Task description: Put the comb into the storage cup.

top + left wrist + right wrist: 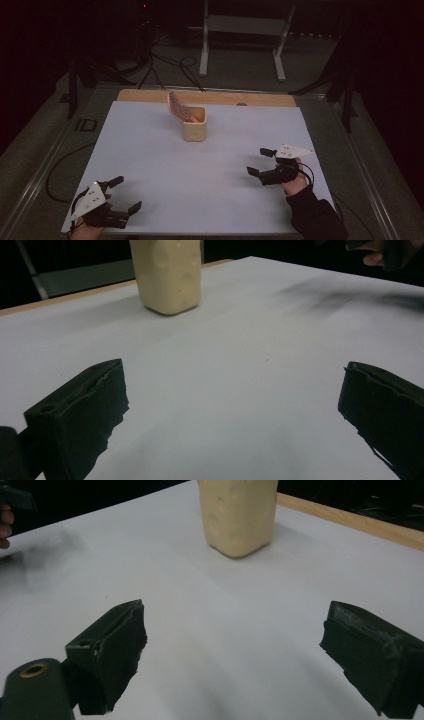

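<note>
White table (200,170), cream cup (194,125) holding pink item (176,106), left tongs (125,195), right tongs (261,161) wide open, empty

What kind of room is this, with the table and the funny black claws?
Probably a lab or test room: a white-topped table in a dark space, cables trailing over the floor, a metal stand behind, and one cream cup.

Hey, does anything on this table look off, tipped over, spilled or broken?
Nothing looks spilled or broken. The cream container stands upright on the white sheet, with a pink item leaning out over its rim to the left. The left gripper and right gripper are open and hold nothing.
</note>
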A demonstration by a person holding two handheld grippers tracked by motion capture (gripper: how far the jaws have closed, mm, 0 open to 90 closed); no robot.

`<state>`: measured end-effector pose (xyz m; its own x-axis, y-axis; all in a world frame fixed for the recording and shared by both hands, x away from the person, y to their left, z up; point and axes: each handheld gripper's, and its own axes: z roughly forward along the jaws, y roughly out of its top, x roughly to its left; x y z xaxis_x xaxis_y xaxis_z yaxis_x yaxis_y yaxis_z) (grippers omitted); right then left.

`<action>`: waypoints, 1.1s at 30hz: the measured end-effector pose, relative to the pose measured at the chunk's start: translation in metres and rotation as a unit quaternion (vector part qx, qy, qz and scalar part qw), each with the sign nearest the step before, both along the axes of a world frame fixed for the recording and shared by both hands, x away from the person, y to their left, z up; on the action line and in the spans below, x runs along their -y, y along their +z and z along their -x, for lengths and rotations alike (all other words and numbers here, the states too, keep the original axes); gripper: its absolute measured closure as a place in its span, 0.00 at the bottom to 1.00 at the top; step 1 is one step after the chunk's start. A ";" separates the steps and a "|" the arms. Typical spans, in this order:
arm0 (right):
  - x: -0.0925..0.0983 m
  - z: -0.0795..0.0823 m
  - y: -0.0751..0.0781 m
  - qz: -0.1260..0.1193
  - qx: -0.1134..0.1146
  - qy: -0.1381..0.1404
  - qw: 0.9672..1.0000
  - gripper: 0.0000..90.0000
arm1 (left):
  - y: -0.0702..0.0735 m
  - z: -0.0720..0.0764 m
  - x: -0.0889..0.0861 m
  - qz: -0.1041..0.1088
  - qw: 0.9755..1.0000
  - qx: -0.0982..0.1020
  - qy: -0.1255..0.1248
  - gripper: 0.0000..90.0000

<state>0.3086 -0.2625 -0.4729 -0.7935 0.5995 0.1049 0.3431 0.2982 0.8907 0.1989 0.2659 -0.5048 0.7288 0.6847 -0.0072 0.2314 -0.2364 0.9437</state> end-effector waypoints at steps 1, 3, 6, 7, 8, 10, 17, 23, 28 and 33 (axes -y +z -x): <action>0.000 0.000 0.000 0.000 0.000 0.000 1.000 0.11 | 0.000 0.000 0.000 0.000 1.000 0.000 0.000 0.00; 0.006 0.007 -0.003 -0.001 -0.004 -0.006 1.000 0.11 | 0.000 0.000 0.000 -0.001 1.000 0.000 0.000 0.00; 0.011 0.012 -0.006 -0.004 -0.004 -0.010 1.000 0.11 | 0.000 0.000 0.000 0.000 1.000 0.000 0.000 0.00; 0.014 0.016 -0.009 -0.004 -0.003 -0.011 1.000 0.11 | 0.000 0.000 0.000 -0.001 1.000 0.000 0.000 0.00; 0.014 0.016 -0.009 -0.004 -0.003 -0.011 1.000 0.11 | 0.000 0.000 0.000 -0.001 1.000 0.000 0.000 0.00; 0.017 0.019 -0.012 0.000 -0.005 -0.014 1.000 0.11 | 0.000 0.000 0.001 0.000 1.000 0.000 -0.001 0.00; 0.028 0.032 -0.025 0.014 -0.007 -0.025 1.000 0.11 | 0.000 0.000 0.001 -0.001 1.000 0.000 -0.001 0.00; 0.037 0.041 -0.030 0.023 0.004 -0.036 0.999 0.12 | 0.000 0.000 0.001 0.000 1.000 0.000 -0.003 0.00; 0.042 0.046 -0.032 0.028 0.003 -0.046 0.999 0.12 | -0.001 0.000 0.001 0.000 1.000 -0.002 -0.003 0.00; 0.045 0.050 -0.035 0.039 -0.004 -0.057 0.998 0.12 | -0.001 0.000 0.001 0.000 1.000 -0.002 -0.004 0.00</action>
<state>0.2582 -0.3073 -0.5081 -0.7188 0.6927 0.0597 0.3851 0.3252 0.8637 0.1993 0.2649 -0.5056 0.7345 0.6785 -0.0098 0.2333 -0.2389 0.9426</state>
